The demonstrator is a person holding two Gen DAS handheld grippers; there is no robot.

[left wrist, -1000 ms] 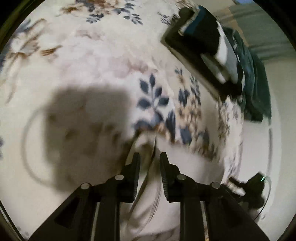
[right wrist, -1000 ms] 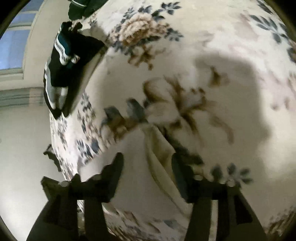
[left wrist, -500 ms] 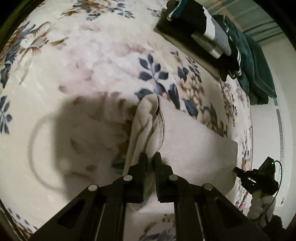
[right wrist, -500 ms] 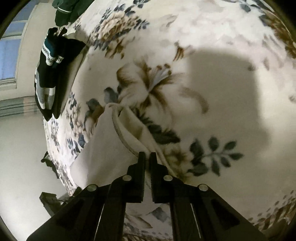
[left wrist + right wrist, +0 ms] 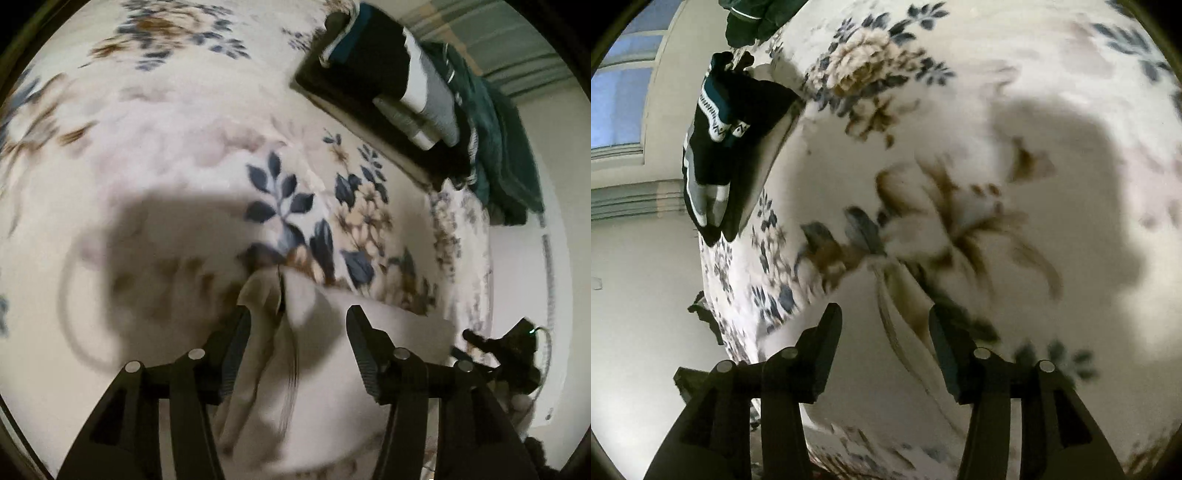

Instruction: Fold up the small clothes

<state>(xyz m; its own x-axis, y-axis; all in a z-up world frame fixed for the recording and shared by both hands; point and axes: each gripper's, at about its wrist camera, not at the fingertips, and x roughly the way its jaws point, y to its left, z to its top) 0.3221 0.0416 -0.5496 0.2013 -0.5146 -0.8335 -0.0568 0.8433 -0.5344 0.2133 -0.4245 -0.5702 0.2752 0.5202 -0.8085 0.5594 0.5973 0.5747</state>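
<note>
Left wrist view shows the left gripper point(image 5: 297, 319) just opened, releasing the cream garment point(image 5: 332, 369) on the floral bedspread point(image 5: 166, 155), like the right gripper point(image 5: 884, 321); folded clothes point(image 5: 399, 81) wait stacked, further folds probably remaining.

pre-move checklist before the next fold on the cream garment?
1. Left gripper released: ok, jaws have just been opening and stand apart over the cream garment, pads off it.
2. Right gripper released: ok, jaws just opened, cloth edge between them, not pinched.
3. Garment lies flat on the floral blanket: cannot tell, blurred.
4. Folded stack out of the way: ok, far corner.
5. Fold edges aligned: cannot tell.
</note>
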